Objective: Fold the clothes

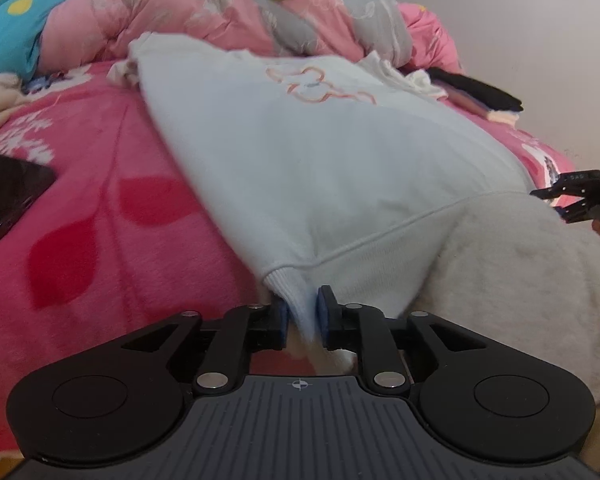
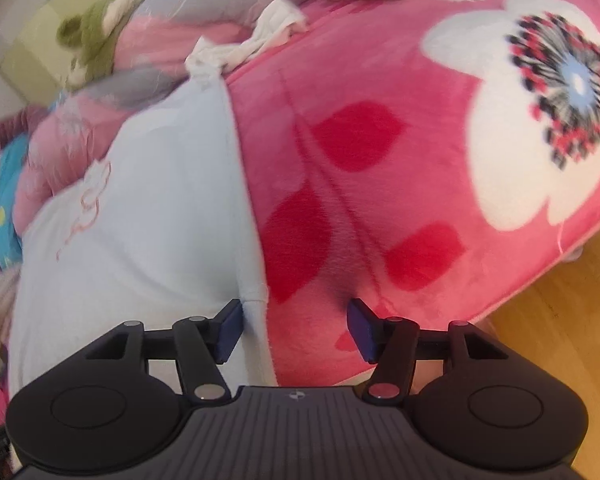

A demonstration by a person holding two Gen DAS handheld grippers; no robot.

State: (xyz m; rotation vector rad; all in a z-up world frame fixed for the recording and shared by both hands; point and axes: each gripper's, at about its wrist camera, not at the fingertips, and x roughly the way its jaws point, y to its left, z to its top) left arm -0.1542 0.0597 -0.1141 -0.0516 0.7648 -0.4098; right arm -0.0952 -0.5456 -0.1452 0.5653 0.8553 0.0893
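Note:
A pale blue sweatshirt (image 1: 300,152) with a pink outline motif lies flat on the pink blanket, its ribbed hem toward me. My left gripper (image 1: 303,314) is at the hem's corner. Its pads stand slightly apart with the hem cloth hanging loosely between them. Off-white fleecy cloth (image 1: 520,280) bulges just right of it. In the right wrist view the sweatshirt (image 2: 148,208) fills the left side. My right gripper (image 2: 296,324) is wide open at its other hem corner, the left pad against the cloth edge and the right pad over bare blanket. That gripper (image 1: 548,202) also shows at the left wrist view's right edge.
A black phone (image 1: 8,196) lies on the pink flowered blanket (image 2: 440,140) to the left. A pink and grey quilt (image 1: 188,16) is heaped at the back. Folded dark clothes (image 1: 484,96) and a white garment (image 2: 268,28) lie beyond. The bed's edge drops to wooden floor (image 2: 560,340).

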